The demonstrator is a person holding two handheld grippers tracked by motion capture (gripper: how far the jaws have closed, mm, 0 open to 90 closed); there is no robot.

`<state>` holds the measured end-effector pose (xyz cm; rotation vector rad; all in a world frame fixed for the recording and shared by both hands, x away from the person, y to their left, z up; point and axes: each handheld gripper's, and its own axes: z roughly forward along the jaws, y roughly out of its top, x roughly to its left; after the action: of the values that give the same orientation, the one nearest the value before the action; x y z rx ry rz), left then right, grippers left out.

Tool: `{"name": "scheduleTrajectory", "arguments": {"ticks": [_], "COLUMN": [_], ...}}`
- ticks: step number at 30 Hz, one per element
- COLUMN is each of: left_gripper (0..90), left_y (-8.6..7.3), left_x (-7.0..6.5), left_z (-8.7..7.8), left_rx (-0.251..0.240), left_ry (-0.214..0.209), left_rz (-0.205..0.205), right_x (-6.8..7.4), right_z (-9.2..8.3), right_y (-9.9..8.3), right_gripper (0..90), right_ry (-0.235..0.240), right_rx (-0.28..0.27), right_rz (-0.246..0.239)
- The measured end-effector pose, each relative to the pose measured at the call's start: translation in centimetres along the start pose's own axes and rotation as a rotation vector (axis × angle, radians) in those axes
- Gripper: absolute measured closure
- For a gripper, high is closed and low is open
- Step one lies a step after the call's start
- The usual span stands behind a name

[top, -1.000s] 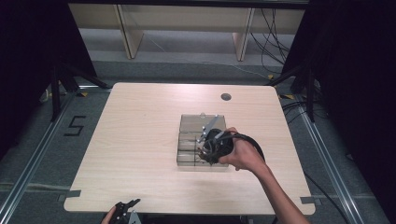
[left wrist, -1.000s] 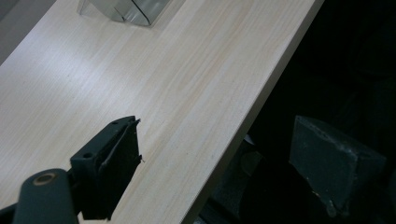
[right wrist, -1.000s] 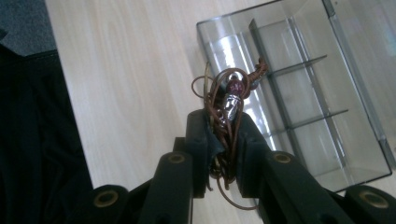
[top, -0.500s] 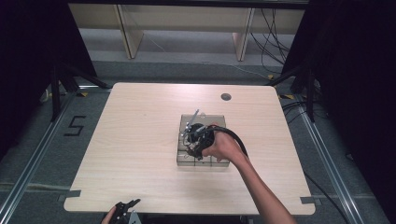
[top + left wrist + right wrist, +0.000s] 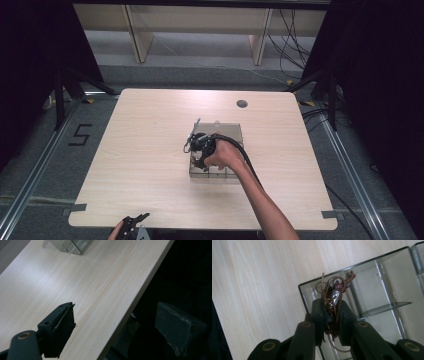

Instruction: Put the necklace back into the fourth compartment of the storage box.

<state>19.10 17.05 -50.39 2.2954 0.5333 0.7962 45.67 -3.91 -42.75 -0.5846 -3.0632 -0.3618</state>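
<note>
Your right tool (image 5: 332,315) grips a tangled brown cord necklace with beads (image 5: 334,293) over the clear compartmented plastic box (image 5: 387,290); next, likely lower and release. Left tool (image 5: 117,327) idles wide.

Even overhead light on pale table (image 5: 150,150); surroundings dark; near tool parts blurred; glare on clear box (image 5: 387,290).

Brown cord bracelet (image 5: 333,293) — clear box (image 5: 387,292) — pale wood table (image 5: 150,135).

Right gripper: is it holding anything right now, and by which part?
Yes. The right gripper is shut on a brown cord necklace, pinched at the bunched cord just below its beads, above the clear compartment box.
</note>
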Motion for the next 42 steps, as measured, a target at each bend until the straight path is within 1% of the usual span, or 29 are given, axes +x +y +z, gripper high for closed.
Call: {"name": "scheduleTrajectory", "arguments": {"ticks": [1, 3, 6, 8, 9, 12, 13, 16, 17, 18, 19, 20, 21, 22, 23, 24, 26, 29, 30, 31, 32, 33, 34, 35, 36, 37, 38, 39, 42], "left_gripper": [15.4, 15.5, 15.5, 15.4, 15.5, 15.5, 15.5, 15.5, 15.4, 15.4, 15.5, 15.5, 15.5, 15.5, 15.5, 15.5, 15.5, 15.5, 15.5, 15.5, 15.5, 15.5, 15.5, 15.5, 15.5, 15.5, 15.5, 15.5, 15.5], "left_y": [-0.1, 0.0, 0.0, 0.0, 0.0, 0.0, 0.0, 0.0, 0.0, 0.0, -0.1, -0.1, -0.1, 0.0, -0.1, 0.0, 0.0, -0.1, -0.1, -0.1, 0.0, -0.1, -0.1, 0.0, 0.0, 0.0, 0.0, 0.0, 0.0], "left_x": [-0.1, 0.0, 0.0, 0.1, -0.1, 0.1, 0.1, 0.0, 0.0, 0.1, -0.1, -0.1, 0.0, 0.0, -0.1, 0.2, 0.0, 0.2, 0.0, 0.0, 0.2, -0.1, -0.1, -0.1, -0.1, 0.0, 0.0, 0.0, 0.1], "left_z": [0.1, -0.1, 0.0, 0.0, 0.1, 0.1, 0.1, 0.0, 0.0, 0.1, 0.2, 0.2, 0.1, 0.1, 0.2, -0.1, 0.0, 0.1, 0.2, 0.2, 0.1, 0.2, 0.2, 0.2, 0.2, 0.2, 0.2, 0.1, 0.2], "left_rx": [-0.014, 0.001, -0.011, 0.003, -0.017, 0.003, -0.003, 0.000, 0.004, -0.001, -0.018, -0.018, 0.005, 0.007, -0.007, 0.021, 0.010, 0.016, 0.002, 0.002, 0.023, 0.004, 0.004, -0.001, -0.001, 0.026, 0.028, 0.036, 0.021], "left_ry": [0.007, -0.003, 0.002, 0.022, 0.016, 0.027, 0.011, 0.000, 0.015, 0.006, 0.007, 0.007, 0.012, 0.012, 0.011, 0.001, 0.009, 0.014, 0.013, 0.013, 0.020, 0.020, 0.020, 0.016, 0.016, 0.017, 0.016, -0.001, 0.012], "left_rz": [0.000, -0.004, -0.003, 0.027, -0.006, 0.033, 0.005, 0.004, 0.025, 0.024, -0.011, -0.011, 0.021, 0.026, 0.007, 0.029, 0.025, 0.030, -0.003, -0.003, 0.044, 0.015, 0.015, 0.003, 0.003, 0.033, 0.039, 0.043, 0.031], "right_x": [-0.2, -0.3, -0.3, -0.4, -0.5, -0.8, -0.8, -0.9, -1.0, -1.4, -1.2, -1.2, -1.2, -1.3, -1.2, -1.2, -1.5, -1.7, -1.8, -1.8, -1.7, -1.6, -1.6, -1.7, -1.7, -1.9, -2.0, -2.1, -2.3], "right_z": [0.6, 1.0, 1.4, 1.9, 2.1, 2.3, 2.2, 2.1, 1.9, 1.7, 1.2, 0.8, 0.4, 0.0, -0.2, -0.6, -0.9, -1.4, -1.6, -1.8, -2.2, -2.4, -2.4, -2.9, -2.9, -3.2, -3.4, -3.6, -3.9], "right_y": [0.2, 0.4, 0.4, 0.3, 0.3, 0.3, 0.2, 0.2, 0.1, 0.0, 0.0, -0.1, -0.2, -0.3, -0.5, -0.7, -1.0, -1.6, -1.8, -2.1, -2.6, -3.0, -3.0, -3.9, -3.9, -5.0, -5.5, -6.0, -7.0], "right_gripper": [79.2, 79.2, 79.1, 79.1, 79.1, 78.6, 78.2, 75.6, 72.4, 71.7, 71.5, 71.3, 70.8, 70.6, 70.4, 70.3, 70.1, 69.0, 68.7, 68.3, 67.9, 67.7, 67.7, 67.1, 67.1, 65.8, 65.2, 64.6, 63.8], "right_ry": [0.010, 0.017, 0.026, 0.039, 0.049, 0.055, 0.060, 0.071, 0.071, 0.058, 0.058, 0.055, 0.051, 0.053, 0.046, 0.045, 0.035, 0.020, 0.016, 0.020, 0.016, 0.016, 0.016, 0.032, 0.032, 0.020, 0.017, 0.015, 0.008], "right_rx": [0.014, 0.020, 0.028, 0.023, 0.026, 0.016, 0.016, 0.000, -0.005, -0.033, -0.022, -0.035, -0.053, -0.064, -0.067, -0.073, -0.095, -0.101, -0.121, -0.135, -0.143, -0.140, -0.140, -0.167, -0.167, -0.178, -0.174, -0.173, -0.185], "right_rz": [0.002, 0.016, 0.010, 0.009, -0.002, 0.014, 0.023, 0.021, 0.038, 0.013, 0.061, 0.068, 0.067, 0.062, 0.069, 0.092, 0.068, 0.083, 0.074, 0.073, 0.079, 0.098, 0.098, 0.093, 0.093, 0.118, 0.123, 0.128, 0.150]}}
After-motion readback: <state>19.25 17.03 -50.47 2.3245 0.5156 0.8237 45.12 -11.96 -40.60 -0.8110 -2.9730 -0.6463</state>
